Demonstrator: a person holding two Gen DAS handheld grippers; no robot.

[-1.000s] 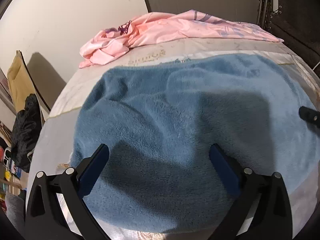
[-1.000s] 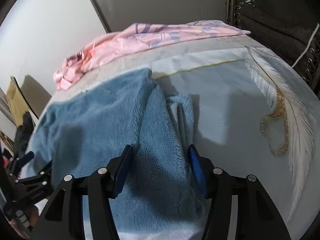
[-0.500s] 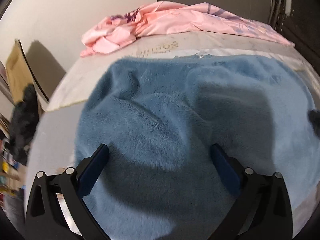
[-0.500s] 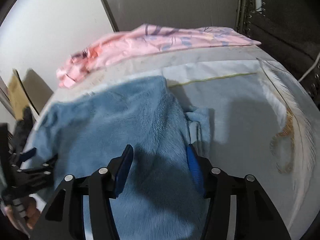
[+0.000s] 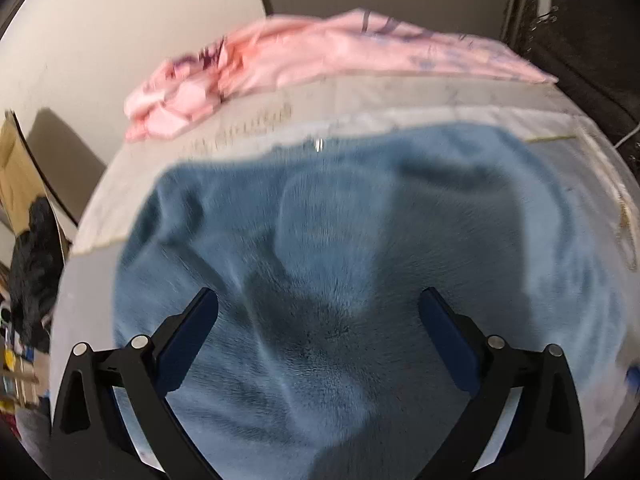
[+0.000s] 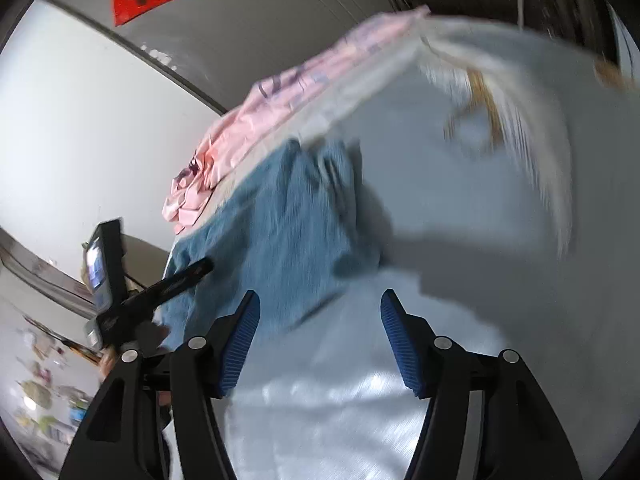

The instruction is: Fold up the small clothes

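- Both my claws are spread, gripping nothing: left claw [image 5: 318, 312] over the fleece [image 5: 360, 260], right claw [image 6: 320, 316] beside it.
- Loose pile could bunch, so my pinch might catch one layer only.

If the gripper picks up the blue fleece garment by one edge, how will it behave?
The blue fleece garment will probably hang limp: it lies in soft folds and wrinkles. Its fuzzy pile likely gives good grip, so slipping seems unlikely. It looks thick, so a pinch may catch several layers.
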